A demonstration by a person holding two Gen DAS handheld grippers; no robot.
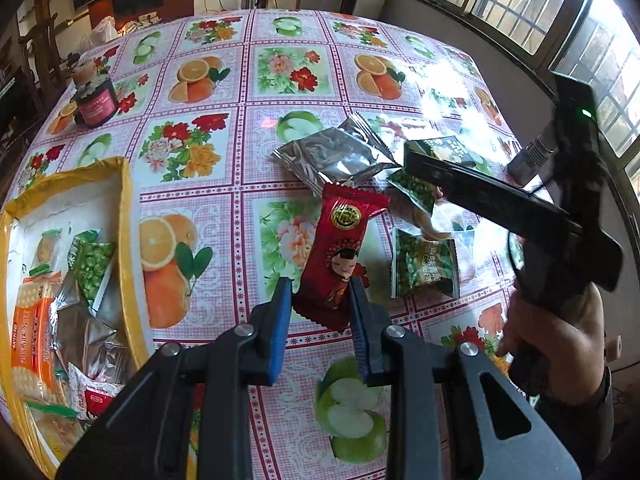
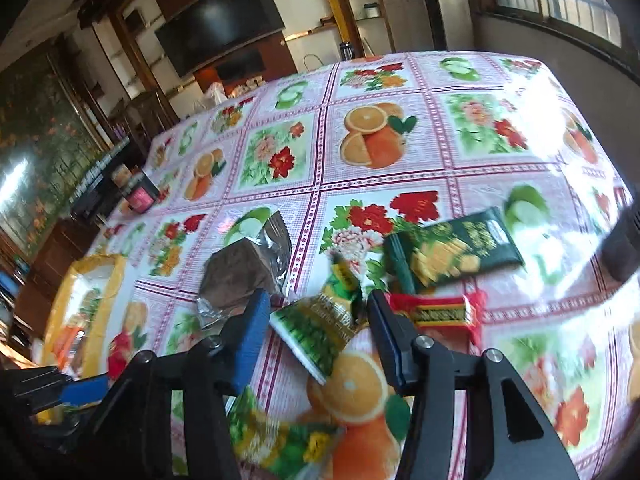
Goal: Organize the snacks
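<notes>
My left gripper (image 1: pixel 320 290) is shut on the lower half of a red snack packet (image 1: pixel 344 240) with a cartoon face, holding it tilted above the table. A yellow-rimmed box (image 1: pixel 126 200) with several snacks in it lies to its left. My right gripper (image 2: pixel 318 316) is open, its blue pads on either side of a green pea packet (image 2: pixel 316 332) in the loose pile. The pads do not press on it. Beside this lie a dark green cracker packet (image 2: pixel 452 248), a red packet (image 2: pixel 440 314) and a silver packet (image 2: pixel 248 264).
A dark jar with a pink label (image 1: pixel 96 100) stands at the table's far left. Silver packets (image 1: pixel 332 156) and another green pea packet (image 1: pixel 424 264) lie mid-table on the fruit-print tablecloth (image 1: pixel 224 184). A hand (image 1: pixel 552 332) holds the right gripper at the right edge. Windows line the right wall.
</notes>
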